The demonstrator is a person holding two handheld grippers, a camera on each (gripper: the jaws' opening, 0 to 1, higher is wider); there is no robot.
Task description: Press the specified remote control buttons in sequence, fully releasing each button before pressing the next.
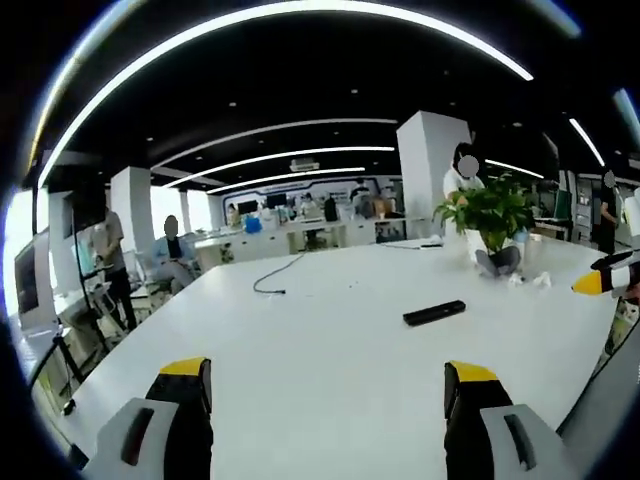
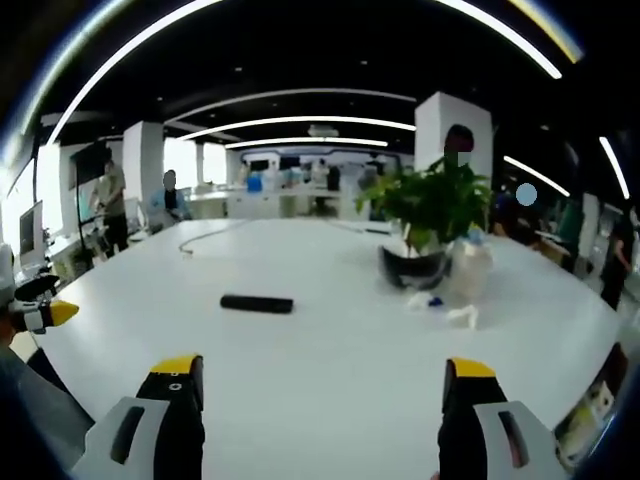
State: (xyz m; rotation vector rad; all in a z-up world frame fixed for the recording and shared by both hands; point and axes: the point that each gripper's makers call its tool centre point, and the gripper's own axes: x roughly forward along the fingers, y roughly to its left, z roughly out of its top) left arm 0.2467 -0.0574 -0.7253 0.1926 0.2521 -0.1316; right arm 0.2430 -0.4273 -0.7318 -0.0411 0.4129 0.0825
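The black remote control point(image 1: 434, 313) point(image 2: 257, 303) lies flat on the white table point(image 1: 330, 340) point(image 2: 330, 340), nothing touching it, with bare tabletop on all sides. Past the remote control stands a potted plant point(image 1: 490, 215) point(image 2: 432, 205): green leaves rising out of a dark pot point(image 2: 412, 266); what fills the pot under the leaves cannot be made out. Just beside the pot are a pale, clear container point(image 2: 470, 268), contents unclear, and some small white scraps point(image 2: 452, 313) on the table. Further from the remote control, a dark cable point(image 1: 275, 275) point(image 2: 200, 236) trails over the far part of the table.

The left gripper point(image 1: 328, 385) hangs above the near table edge, jaws spread wide and holding nothing, well short of the remote control. The right gripper point(image 2: 325, 385) is likewise spread wide and holds nothing.
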